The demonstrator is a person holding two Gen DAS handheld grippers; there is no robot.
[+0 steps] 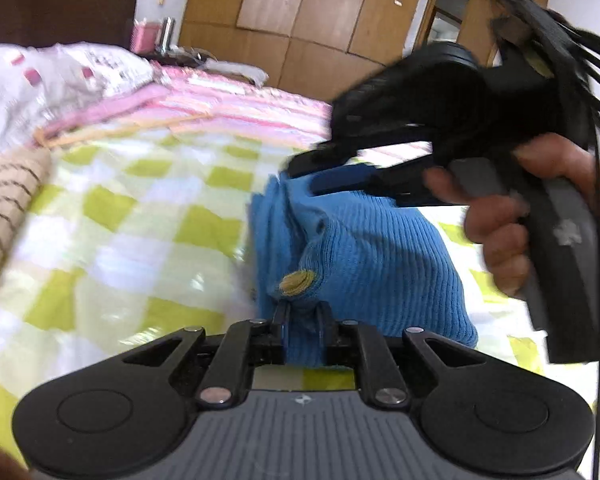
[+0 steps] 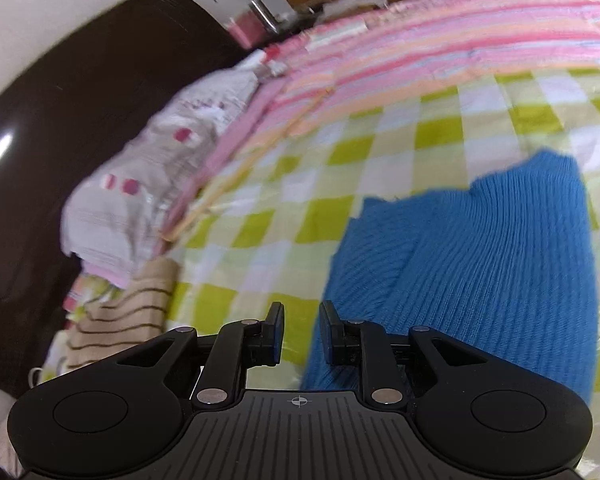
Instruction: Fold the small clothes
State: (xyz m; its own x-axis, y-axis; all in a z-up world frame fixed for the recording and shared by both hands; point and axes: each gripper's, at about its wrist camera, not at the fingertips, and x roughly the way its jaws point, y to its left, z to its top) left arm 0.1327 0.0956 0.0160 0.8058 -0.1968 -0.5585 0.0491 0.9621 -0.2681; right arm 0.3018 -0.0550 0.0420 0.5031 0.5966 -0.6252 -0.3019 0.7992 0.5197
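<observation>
A blue ribbed knit garment (image 1: pixel 364 248) lies bunched on a bed covered with a green-and-white checked sheet (image 1: pixel 132 216). In the left wrist view, the left tongs (image 1: pixel 302 320) point forward and downward, and their two dark fingers are clamped on a gathered fold of the blue knit, just below a round yellow button (image 1: pixel 296 282). Further along the garment, the right tongs (image 1: pixel 340 178) reach in from the right of this view, tilted, with a blue-padded finger lying against the far edge of the knit; a person's hand (image 1: pixel 512 216) wraps around the grey handle, with black cables trailing up behind it. In the right wrist view, the right tongs (image 2: pixel 302 330) also slope downward over the bed, and their fingers stand a little apart with only checked sheet visible in the gap; the blue knit (image 2: pixel 480 264) sits just to the right, its edge passing under the right-hand finger. Beyond the checked sheet lies a pink-and-orange striped blanket (image 1: pixel 228 100), with a white patterned pillow (image 1: pixel 52 80) beside it and a beige piece with dark stripes (image 1: pixel 8 200) at the bed's edge. A dark headboard (image 2: pixel 80 120) and wooden wardrobes (image 1: pixel 300 16) fill the back of the room. Both views are softly blurred.
</observation>
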